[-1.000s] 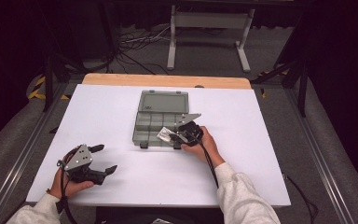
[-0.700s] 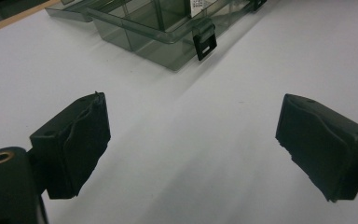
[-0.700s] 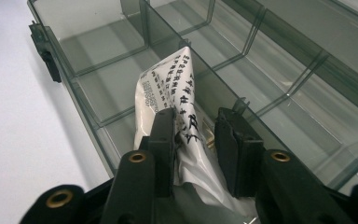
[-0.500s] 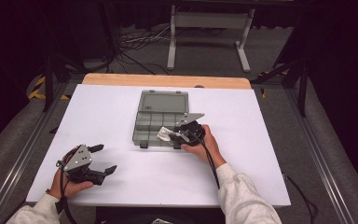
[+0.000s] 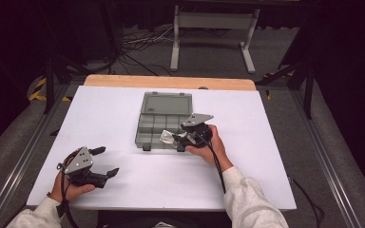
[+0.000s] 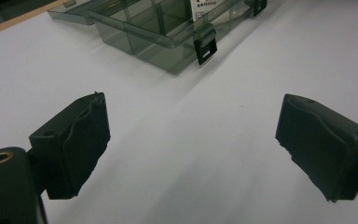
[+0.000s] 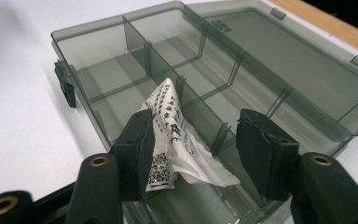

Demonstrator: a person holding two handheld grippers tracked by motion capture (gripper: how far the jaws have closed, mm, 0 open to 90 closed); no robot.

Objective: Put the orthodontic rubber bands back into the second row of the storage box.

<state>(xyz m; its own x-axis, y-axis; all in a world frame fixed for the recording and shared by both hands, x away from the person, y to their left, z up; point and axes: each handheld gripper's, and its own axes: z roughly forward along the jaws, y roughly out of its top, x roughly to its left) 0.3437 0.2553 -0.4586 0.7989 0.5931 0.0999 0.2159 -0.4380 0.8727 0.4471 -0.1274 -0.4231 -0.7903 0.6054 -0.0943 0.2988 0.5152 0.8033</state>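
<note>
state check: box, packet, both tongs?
organizer box: lid open, laid back flat on the table.
printed packet: crumpled, in a front compartment, leaning on a divider.
right tongs: jaws just been opening, packet between them, touching one pad.
left tongs: open, empty.

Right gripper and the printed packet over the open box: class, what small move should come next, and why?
Probably lift the right gripper straight up and back from the box. Its jaws have just been opening, and the packet lies between them in a near compartment, leaning on one pad with a clear gap to the other. It looks released, so withdrawing without dragging it seems right.
</note>
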